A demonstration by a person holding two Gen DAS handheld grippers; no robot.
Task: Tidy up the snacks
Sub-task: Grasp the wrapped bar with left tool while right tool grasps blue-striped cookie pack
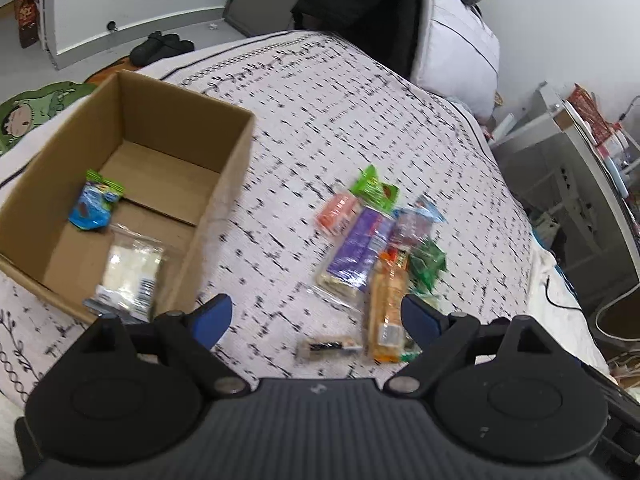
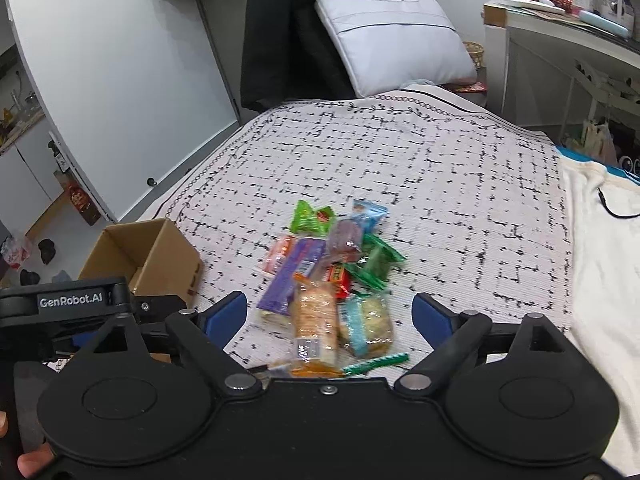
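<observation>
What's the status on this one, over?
Left gripper and right gripper open, empty. Two packets in brown cardboard box. Snack pile on bed, unobstructed.

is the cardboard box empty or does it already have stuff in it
Not empty. The open cardboard box holds a blue-and-green packet and a clear bag of white pieces; much of its floor is still bare.

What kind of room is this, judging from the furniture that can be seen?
Most likely a bedroom: the snacks lie on a bed with a patterned cover, a pillow stands at its head, and slippers lie on the floor.
</observation>
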